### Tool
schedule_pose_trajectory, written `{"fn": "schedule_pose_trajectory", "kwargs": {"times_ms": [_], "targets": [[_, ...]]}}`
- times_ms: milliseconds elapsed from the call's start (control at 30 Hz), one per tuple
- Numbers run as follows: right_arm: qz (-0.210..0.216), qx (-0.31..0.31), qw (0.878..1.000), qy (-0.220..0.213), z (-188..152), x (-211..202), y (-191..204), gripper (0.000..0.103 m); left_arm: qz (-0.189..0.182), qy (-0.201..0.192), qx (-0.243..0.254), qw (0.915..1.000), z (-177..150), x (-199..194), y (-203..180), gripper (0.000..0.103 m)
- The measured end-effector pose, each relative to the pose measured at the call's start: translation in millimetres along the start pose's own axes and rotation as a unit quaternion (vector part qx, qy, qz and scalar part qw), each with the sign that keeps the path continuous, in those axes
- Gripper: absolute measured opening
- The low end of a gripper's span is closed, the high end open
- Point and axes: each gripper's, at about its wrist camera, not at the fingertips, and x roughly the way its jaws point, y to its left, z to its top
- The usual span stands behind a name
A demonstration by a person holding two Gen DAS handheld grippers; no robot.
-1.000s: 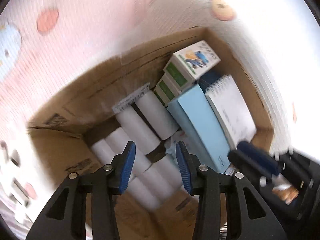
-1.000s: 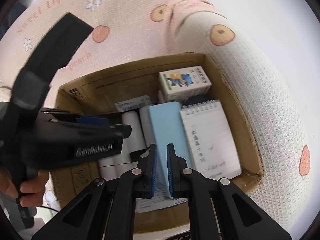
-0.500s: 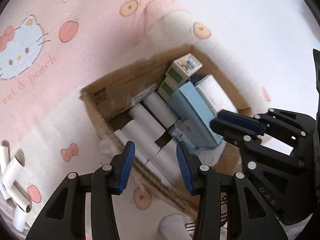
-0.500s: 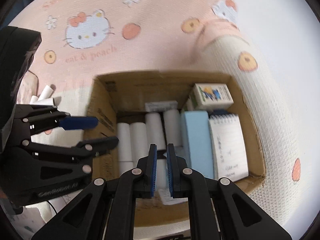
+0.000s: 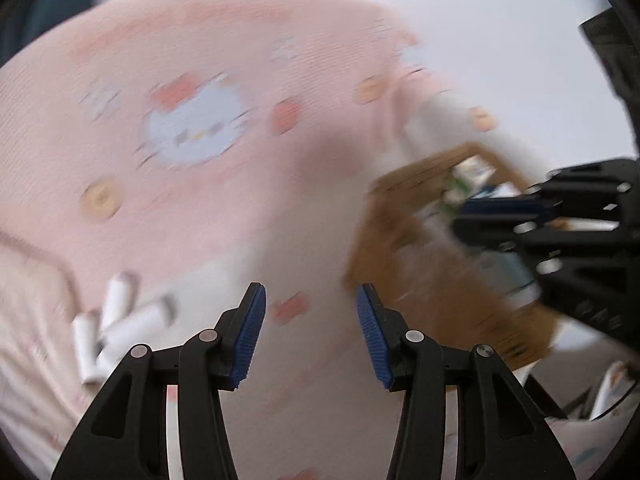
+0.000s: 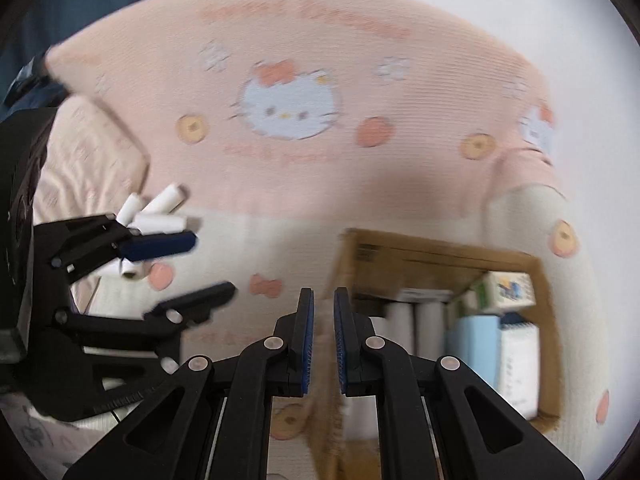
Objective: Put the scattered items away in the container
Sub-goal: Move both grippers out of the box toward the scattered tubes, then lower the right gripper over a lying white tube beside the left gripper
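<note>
We are carrying our left gripper [image 5: 310, 334], jaws spread wide and empty, over the pink cartoon-cat blanket [image 6: 360, 152] toward the loose white paper rolls [image 5: 120, 320] lying in a small heap at the left. Our right gripper [image 6: 323, 344] is hanging near the brown cardboard box [image 6: 440, 252], jaws almost together with nothing between them. The box is already holding rolls, a blue pad and a spiral notebook. Next, we judge, comes lining up on one roll; they are overlapping, which may hinder a clean grip.

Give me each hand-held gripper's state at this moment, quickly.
Left hand-held gripper: open, holding nothing.
Right hand-held gripper: nearly closed, narrow gap, nothing between the fingers.
</note>
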Motion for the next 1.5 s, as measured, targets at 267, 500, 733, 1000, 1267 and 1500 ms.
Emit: {"fn": "schedule_pose_trajectory", "kwargs": {"times_ms": [267,500,733,1000,1267,1500], "targets": [[0.046,-0.074,0.996,-0.011,14.5,27.9,62.4,0.006,0.034,0.063,-0.109,0.9914,-54.3,9.4,74.6,0.052],[0.125,-0.029,0.99,-0.064,14.0,57.3,94.1,0.006,0.087,0.033,-0.23,0.9689,-103.1,-16.3,139.5,0.052],[0.19,-0.024,0.974,-0.122,-1.6,105.4,139.5,0.006,0.09,0.018,-0.36,0.9286,-137.3,-29.5,205.8,0.052],[0.298,-0.033,0.953,-0.037,-0.5,164.2,186.5,0.007,0.115,0.025,-0.409,0.9049,-155.4,-25.0,239.7,0.052],[0.352,-0.061,0.934,0.019,10.2,189.7,218.4,0.013,0.142,0.049,-0.403,0.9029,-162.2,-14.8,256.0,0.047],[0.375,-0.056,0.925,0.024,16.9,204.6,238.9,0.052,0.137,0.053,-0.423,0.8941,-176.0,-3.4,270.2,0.047]]}}
